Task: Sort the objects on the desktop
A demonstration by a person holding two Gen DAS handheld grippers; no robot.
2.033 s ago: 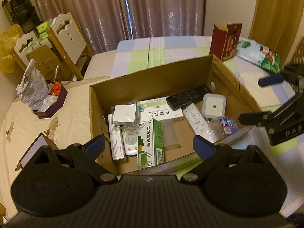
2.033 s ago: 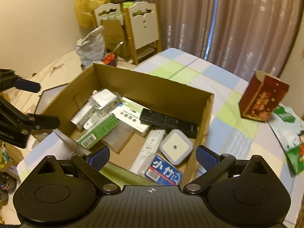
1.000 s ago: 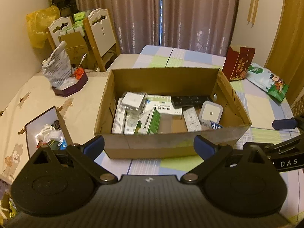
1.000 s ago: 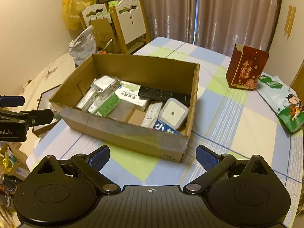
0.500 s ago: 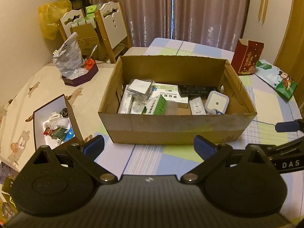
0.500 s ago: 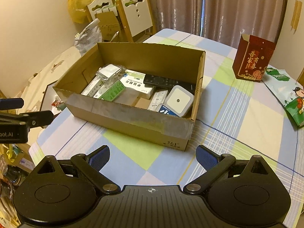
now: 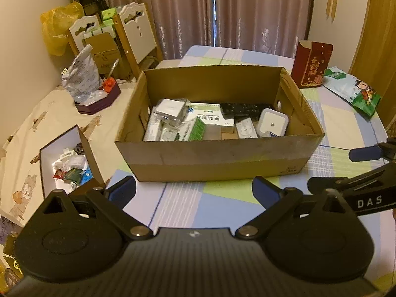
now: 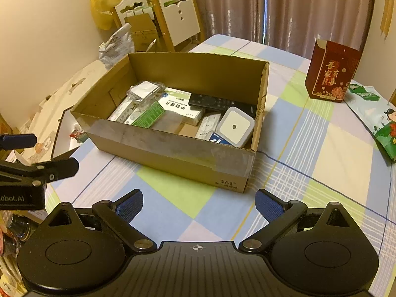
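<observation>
1. Left wrist view: left gripper held over the checked tablecloth, just short of the cardboard box; jaws wide apart, nothing between them; blue pads face inward.
2. Same view, box contents: black remote along the far wall; white medicine carton beside it; green carton tilted against the pile; clear plastic case on top at the left; white square night light at the right; white remote between carton and night light.
3. Same view, surroundings: red paper bag upright beyond the box's right corner; snack packet flat further right; small open box of odds and ends to the left, off the checked cloth; right gripper enters from the right edge, its fingers apart.
4. Right wrist view: right gripper above the tablecloth, near the box's front wall, not touching; jaws spread wide and empty.
5. Same view, box contents: night light in the near right corner, leaning on a blue-labelled pack; black remote behind it; white medicine carton mid-box; green carton and clear case at the left.
6. Same view, surroundings: red bag standing well apart to the right; snack packet at the right edge; left gripper at the left edge, fingers parted.
</observation>
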